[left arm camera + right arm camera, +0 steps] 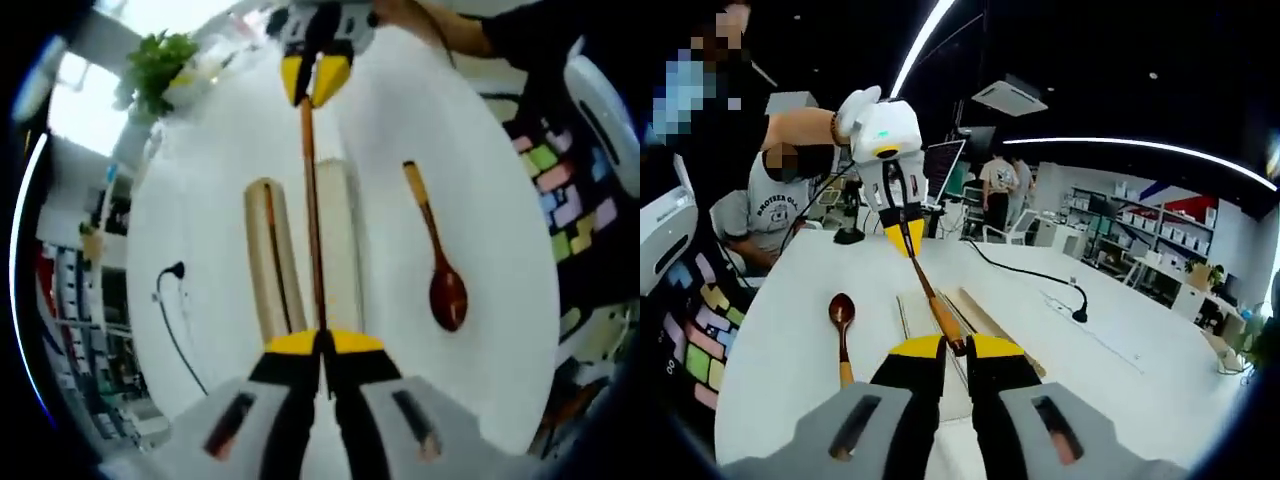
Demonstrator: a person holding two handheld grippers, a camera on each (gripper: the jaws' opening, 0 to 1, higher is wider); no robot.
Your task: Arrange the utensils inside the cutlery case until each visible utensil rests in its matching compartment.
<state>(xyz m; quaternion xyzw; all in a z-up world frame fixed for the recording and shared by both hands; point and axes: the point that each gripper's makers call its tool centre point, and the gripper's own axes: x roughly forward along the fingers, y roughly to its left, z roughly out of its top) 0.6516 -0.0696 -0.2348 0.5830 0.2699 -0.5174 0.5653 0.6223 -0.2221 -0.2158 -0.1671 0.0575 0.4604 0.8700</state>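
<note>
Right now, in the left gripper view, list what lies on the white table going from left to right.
Black cable → cutlery case → the chopstick held at both ends by the left gripper and the right gripper → wooden spoon.

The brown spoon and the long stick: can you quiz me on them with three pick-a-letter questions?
1. Where does the dark brown wooden spoon lie?
A. inside the beige cutlery case
B. on the round white table, beside the case
C. in a gripper

2. How many grippers hold the long thin brown wooden chopstick?
A. none
B. one
C. two

3. The right gripper has its fingers:
A. wide open
B. shut on the chopstick
C. shut on the spoon

Answers: B, the spoon rests on bare tabletop; C, the left gripper pinches one end and the right gripper the other; B, its yellow tips close on the chopstick.
</note>
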